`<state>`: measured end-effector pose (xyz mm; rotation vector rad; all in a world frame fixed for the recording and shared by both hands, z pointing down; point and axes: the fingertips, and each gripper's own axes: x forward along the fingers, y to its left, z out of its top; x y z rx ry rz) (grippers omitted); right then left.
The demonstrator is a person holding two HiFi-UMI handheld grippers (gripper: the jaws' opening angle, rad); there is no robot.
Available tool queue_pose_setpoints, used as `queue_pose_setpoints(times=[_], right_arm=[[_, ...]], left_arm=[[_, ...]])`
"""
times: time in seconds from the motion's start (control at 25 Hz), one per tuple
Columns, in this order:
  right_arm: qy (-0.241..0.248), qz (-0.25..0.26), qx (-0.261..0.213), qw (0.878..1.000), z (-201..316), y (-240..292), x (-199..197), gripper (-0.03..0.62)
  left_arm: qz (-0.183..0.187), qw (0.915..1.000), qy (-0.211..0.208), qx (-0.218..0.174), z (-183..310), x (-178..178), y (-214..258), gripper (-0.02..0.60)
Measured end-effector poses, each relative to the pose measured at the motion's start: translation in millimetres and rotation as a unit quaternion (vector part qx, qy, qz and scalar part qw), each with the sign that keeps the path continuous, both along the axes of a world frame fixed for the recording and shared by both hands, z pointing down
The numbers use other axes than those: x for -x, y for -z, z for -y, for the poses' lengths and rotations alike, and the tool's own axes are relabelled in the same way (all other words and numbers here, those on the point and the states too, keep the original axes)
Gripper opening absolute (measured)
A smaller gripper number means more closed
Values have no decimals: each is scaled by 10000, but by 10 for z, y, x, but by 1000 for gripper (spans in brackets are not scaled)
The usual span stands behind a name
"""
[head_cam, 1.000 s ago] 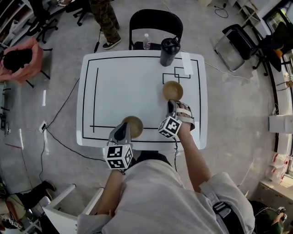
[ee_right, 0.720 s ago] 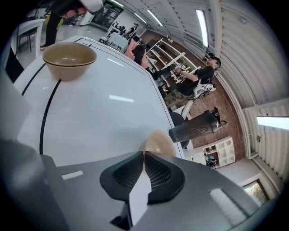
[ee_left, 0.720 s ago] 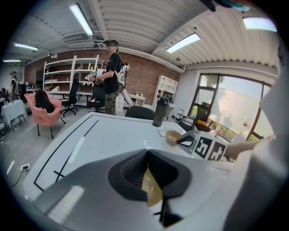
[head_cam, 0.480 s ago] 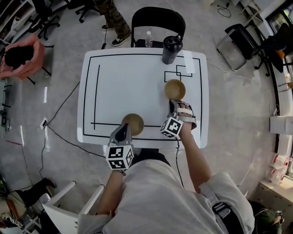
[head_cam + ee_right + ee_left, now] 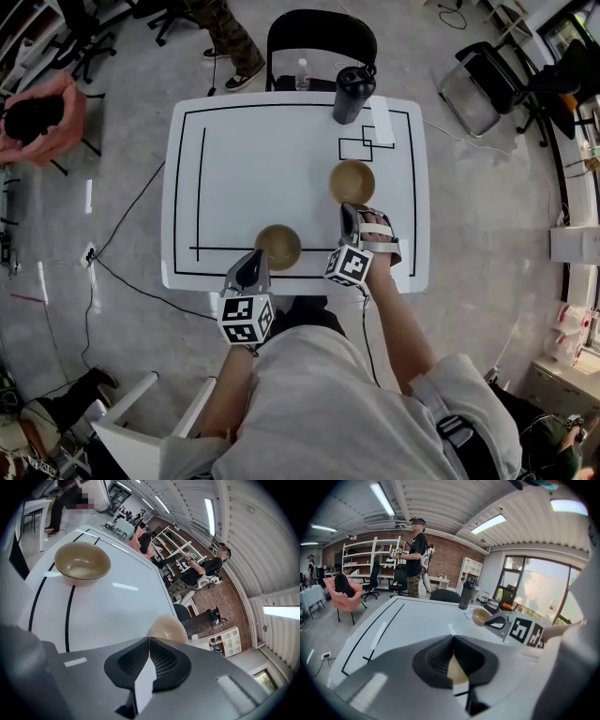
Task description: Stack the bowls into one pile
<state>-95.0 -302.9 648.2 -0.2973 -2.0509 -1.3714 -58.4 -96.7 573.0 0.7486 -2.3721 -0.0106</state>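
Observation:
Two tan bowls sit on the white table. The near bowl lies on the front black line, and my left gripper is shut on its near rim. In the left gripper view a tan sliver of this bowl shows below the closed left gripper. The far bowl is to the right, with my right gripper shut on its near rim. In the right gripper view the far bowl bulges just beyond the closed right gripper, and the near bowl stands upright to the left.
A black flask stands at the table's far edge, near small taped rectangles. Behind the table is a black chair with a water bottle. A folding chair is at the right, and a person's legs show at the back.
My right gripper and the far bowl have shifted a little to the left across the table. The left gripper and the near bowl have stayed in place.

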Motion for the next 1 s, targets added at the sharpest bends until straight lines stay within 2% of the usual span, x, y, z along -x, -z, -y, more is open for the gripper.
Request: queue_pose_setpoints(times=[0.36, 0.6, 1.0], right_arm=[[179, 16, 340, 9993, -550, 188, -165, 10], [405, -6, 389, 9984, -926, 267, -327, 11], [479, 1, 499, 9976, -1349, 385, -557, 11]], left_arm=[[10, 10000, -43, -4, -278, -36, -49, 2], [33, 10000, -86, 26, -400, -82, -88, 2], [129, 9997, -158, 100, -656, -213, -149, 2]])
